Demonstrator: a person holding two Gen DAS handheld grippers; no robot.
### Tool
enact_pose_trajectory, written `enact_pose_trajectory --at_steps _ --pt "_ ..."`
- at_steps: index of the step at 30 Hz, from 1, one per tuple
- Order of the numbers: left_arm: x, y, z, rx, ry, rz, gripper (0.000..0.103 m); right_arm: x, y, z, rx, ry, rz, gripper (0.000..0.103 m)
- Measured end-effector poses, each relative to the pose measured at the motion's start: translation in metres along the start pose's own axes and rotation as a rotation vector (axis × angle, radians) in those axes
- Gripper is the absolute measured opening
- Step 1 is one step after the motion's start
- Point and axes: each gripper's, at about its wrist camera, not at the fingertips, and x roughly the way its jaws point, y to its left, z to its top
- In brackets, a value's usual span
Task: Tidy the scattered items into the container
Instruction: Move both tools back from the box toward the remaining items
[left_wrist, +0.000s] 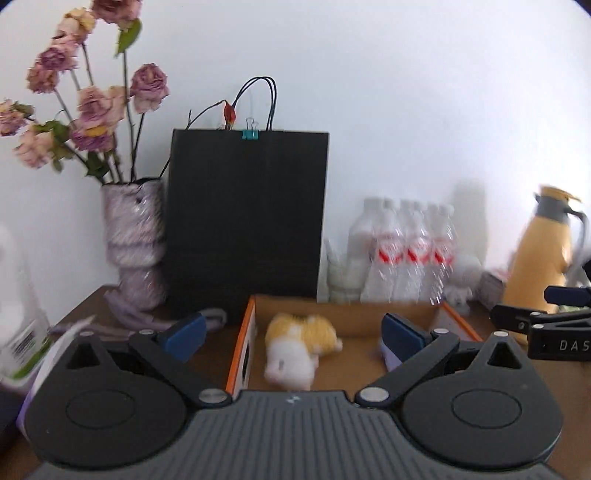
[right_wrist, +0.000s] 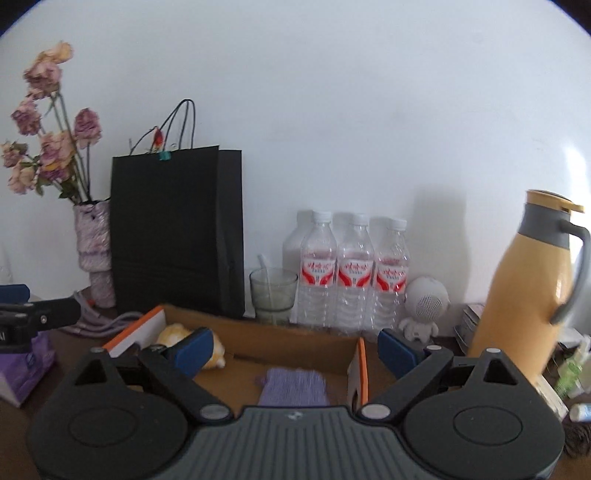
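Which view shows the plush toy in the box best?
The left wrist view: the plush toy lies whole, though blurred, in the cardboard box. In the right wrist view the toy is partly hidden behind a gripper finger.

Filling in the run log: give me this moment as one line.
left gripper: open, empty | right gripper: open, empty | cardboard box: holds plush toy, purple knit item

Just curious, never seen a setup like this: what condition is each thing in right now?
left gripper: open, empty
right gripper: open, empty
cardboard box: open-topped
plush toy: lying in the box
purple knitted item: lying in the box
water bottles: capped, upright
yellow thermos: lid shut, upright
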Motion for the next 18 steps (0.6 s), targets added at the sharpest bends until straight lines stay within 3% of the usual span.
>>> enact_pose_trajectory --at_steps 8,11,18 --pt "-0.106 0.003 -0.08 -0.042 0.024 0.017 0.103 -0.116 0.017 -0.1 0.057 0.063 -0.008 0.096" --pt "-0.139 0.005 -0.108 -0.089 0.05 0.022 0.103 -0.151 0.026 -0.136 0.084 0.106 0.044 0.096" --pt "-0.174 -0.017 -0.154 -0.069 0.138 -0.052 0.103 -0.193 0.041 -0.177 0.06 0.158 0.07 0.096"
